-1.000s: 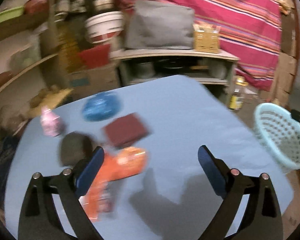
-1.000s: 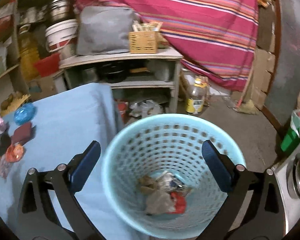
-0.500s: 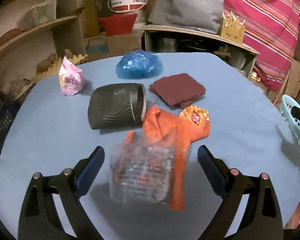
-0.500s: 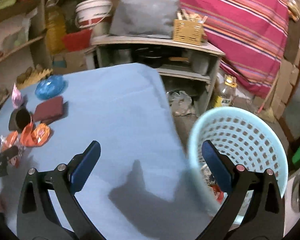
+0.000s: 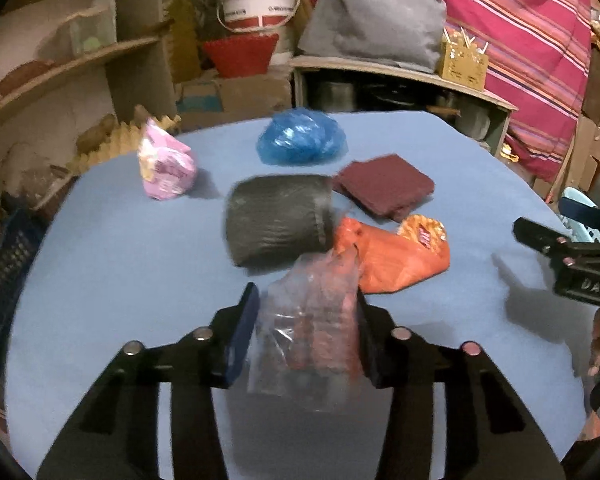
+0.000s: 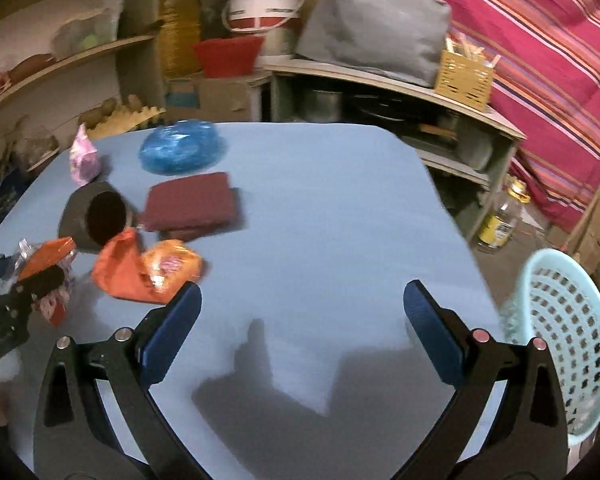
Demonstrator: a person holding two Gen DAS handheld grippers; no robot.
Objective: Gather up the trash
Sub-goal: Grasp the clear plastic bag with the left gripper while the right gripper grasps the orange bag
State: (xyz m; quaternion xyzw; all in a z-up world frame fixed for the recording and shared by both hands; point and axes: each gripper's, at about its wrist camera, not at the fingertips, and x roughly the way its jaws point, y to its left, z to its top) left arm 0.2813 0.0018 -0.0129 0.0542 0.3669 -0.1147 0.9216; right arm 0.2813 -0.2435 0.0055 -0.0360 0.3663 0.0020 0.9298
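Trash is lying between the pads of the left gripper (image 5: 306, 330): a clear crinkled wrapper (image 5: 304, 336), on which the jaws have just been closing and are now pinching; just ahead are sitting a dark cup (image 5: 276, 220) and an orange bag (image 5: 388, 260); lifting slowly should be keeping the flimsy film from slipping; the right gripper (image 6: 300, 328) is hanging spread wide and holding nothing, the basket (image 6: 572, 344) at its right.

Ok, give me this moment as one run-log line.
left gripper: fingers just closing, shut on clear wrapper | right gripper: open, empty, over table | basket: at table edge
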